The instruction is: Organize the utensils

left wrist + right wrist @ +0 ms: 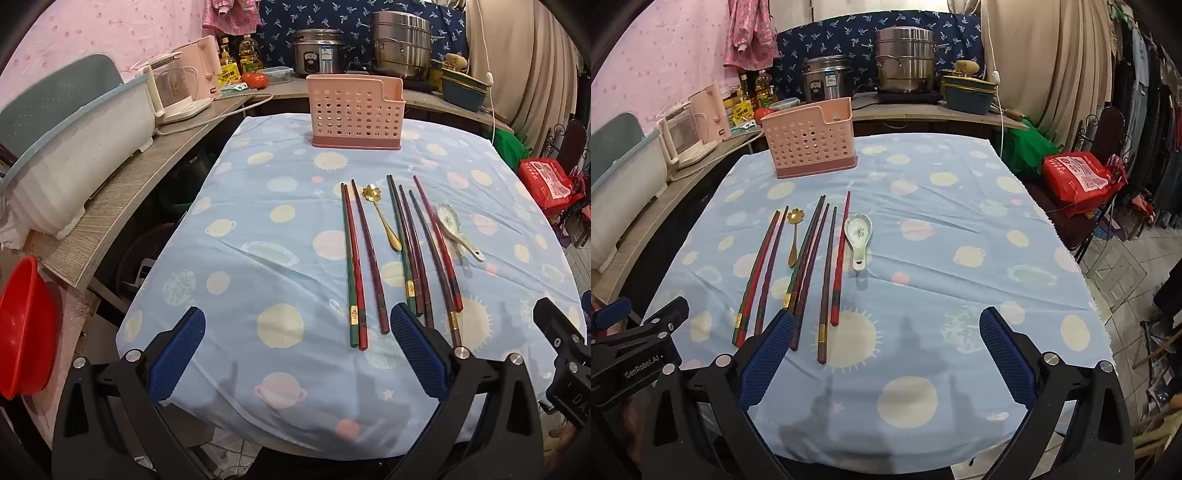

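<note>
only the left view shows a red basin (22, 325); both grippers' fingers (192, 332) (997, 332) gape empty.

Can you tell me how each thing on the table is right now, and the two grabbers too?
Pink utensil holder: upright at the far end, nothing seen sticking out.
Chopsticks: lying flat in a loose row, not in the holder.
Gold spoon: flat among the chopsticks, flower-shaped bowl pointing away.
White ceramic spoon: flat beside the row, bowl facing up.
Left gripper: open, holding nothing.
Right gripper: open, holding nothing.
</note>
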A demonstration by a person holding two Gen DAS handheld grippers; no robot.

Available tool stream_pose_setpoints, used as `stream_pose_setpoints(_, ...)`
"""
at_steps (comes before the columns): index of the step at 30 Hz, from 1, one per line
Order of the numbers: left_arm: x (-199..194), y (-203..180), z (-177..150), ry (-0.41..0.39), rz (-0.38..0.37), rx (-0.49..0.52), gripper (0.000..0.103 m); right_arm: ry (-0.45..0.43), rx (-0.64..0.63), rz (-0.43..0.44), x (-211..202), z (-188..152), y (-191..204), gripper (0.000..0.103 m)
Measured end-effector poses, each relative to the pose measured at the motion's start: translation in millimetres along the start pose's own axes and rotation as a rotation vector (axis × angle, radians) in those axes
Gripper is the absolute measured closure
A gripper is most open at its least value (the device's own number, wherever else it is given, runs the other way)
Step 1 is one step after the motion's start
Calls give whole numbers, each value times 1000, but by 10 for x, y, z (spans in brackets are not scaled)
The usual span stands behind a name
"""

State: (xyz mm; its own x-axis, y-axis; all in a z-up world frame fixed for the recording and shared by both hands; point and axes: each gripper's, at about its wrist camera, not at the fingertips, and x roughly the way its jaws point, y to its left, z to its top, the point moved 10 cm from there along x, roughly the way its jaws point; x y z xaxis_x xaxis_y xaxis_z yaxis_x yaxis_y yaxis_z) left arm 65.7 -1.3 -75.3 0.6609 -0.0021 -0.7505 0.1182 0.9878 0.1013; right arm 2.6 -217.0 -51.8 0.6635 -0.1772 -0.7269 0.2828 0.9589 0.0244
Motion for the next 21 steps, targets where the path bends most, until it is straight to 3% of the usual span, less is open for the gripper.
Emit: stream_pose_setpoints(21, -90, -23, 6, -3, -20, -5, 7, -25, 3, -9, -107, 29, 1, 7)
